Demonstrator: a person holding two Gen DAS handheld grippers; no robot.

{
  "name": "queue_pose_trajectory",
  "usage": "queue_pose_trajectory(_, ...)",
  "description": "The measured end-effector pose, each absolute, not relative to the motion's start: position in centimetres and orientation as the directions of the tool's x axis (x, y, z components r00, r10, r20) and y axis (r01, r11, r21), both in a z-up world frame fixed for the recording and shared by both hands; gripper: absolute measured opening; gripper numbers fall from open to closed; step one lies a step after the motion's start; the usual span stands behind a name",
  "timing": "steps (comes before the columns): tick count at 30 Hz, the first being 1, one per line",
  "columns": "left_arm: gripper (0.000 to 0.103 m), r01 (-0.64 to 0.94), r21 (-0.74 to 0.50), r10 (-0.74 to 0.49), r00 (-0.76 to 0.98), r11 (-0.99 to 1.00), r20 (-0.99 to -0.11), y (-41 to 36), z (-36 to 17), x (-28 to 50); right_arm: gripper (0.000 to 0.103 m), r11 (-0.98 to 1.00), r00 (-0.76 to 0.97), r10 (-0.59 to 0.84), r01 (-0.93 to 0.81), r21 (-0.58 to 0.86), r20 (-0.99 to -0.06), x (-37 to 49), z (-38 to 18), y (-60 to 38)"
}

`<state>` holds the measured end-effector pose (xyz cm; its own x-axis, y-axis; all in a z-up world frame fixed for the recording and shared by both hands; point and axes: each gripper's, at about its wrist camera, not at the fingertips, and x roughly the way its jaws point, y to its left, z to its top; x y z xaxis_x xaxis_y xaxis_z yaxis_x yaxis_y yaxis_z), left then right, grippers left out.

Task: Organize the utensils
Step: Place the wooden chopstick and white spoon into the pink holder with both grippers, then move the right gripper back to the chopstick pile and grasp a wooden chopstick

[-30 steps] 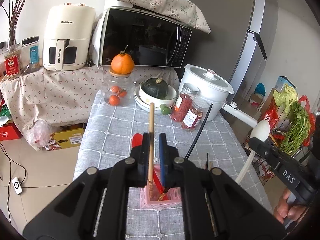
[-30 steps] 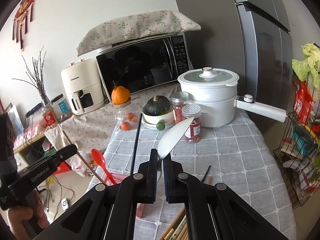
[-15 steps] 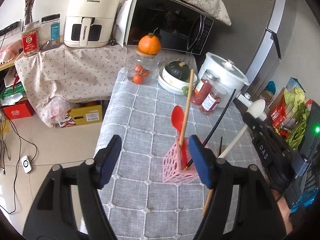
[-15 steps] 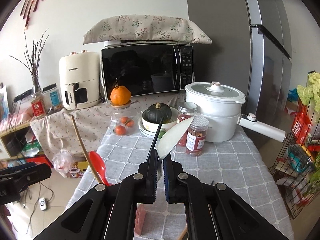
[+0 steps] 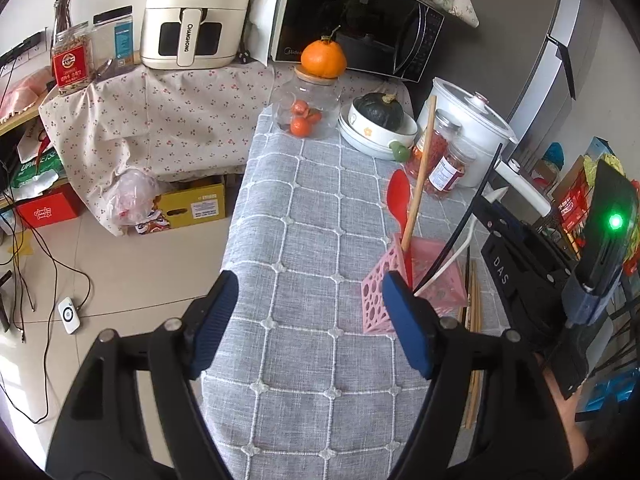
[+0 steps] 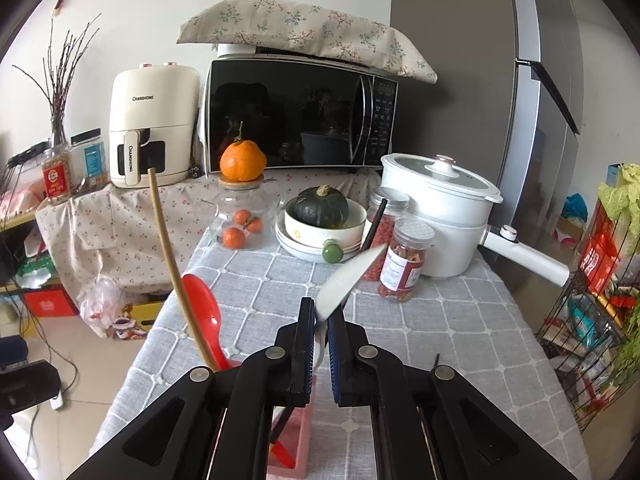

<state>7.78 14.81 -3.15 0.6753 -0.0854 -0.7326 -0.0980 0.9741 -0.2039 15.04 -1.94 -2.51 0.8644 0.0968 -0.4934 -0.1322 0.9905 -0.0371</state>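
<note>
A pink perforated holder (image 5: pixel 404 284) stands on the grey checked tablecloth (image 5: pixel 312 208). In it stand a red spoon (image 5: pixel 398 196), a wooden chopstick (image 5: pixel 420 172) and a black chopstick (image 5: pixel 476 208). My left gripper (image 5: pixel 308 320) is open and empty, above the cloth to the left of the holder. My right gripper (image 6: pixel 319 316) is shut on a white spoon (image 6: pixel 348 280), with its handle (image 5: pixel 452 262) reaching down into the holder (image 6: pixel 298 440). Loose wooden chopsticks (image 5: pixel 474 320) lie right of the holder.
At the back of the table stand a glass jar of oranges (image 5: pixel 308 112), a bowl with a dark squash (image 5: pixel 380 120), two spice jars (image 5: pixel 440 156) and a white pot (image 5: pixel 468 128). A microwave (image 6: pixel 296 116) and air fryer (image 6: pixel 152 124) are behind. The floor lies left.
My left gripper let go of the wooden chopstick, opened wide and drew back to the left. My right gripper brought the white spoon over and lowered its handle into the holder.
</note>
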Motion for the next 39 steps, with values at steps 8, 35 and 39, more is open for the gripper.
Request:
queue_pose_trajectory(8,0.084,-0.106,-0.202,-0.089,0.639,0.974,-0.764,14.4,-3.7,7.7,0.048,0.978,0.842,0.2,-0.203,0.05,-0.5,13.5,-0.2,-3.7)
queue_pose_trajectory(35,0.092,0.127,-0.068,-0.122,0.491,0.99,-0.862,1.0,-7.7,8.0,0.088,0.991,0.638,0.128,-0.114,0.072,-0.759,12.8,-5.0,-19.3)
queue_pose_trajectory(39,0.092,0.134,-0.053,-0.111,0.473,0.99,-0.874,0.4,-8.5,8.5,0.088,0.989,0.538,0.144,-0.105,0.104,-0.831,14.4,-8.4,-19.9)
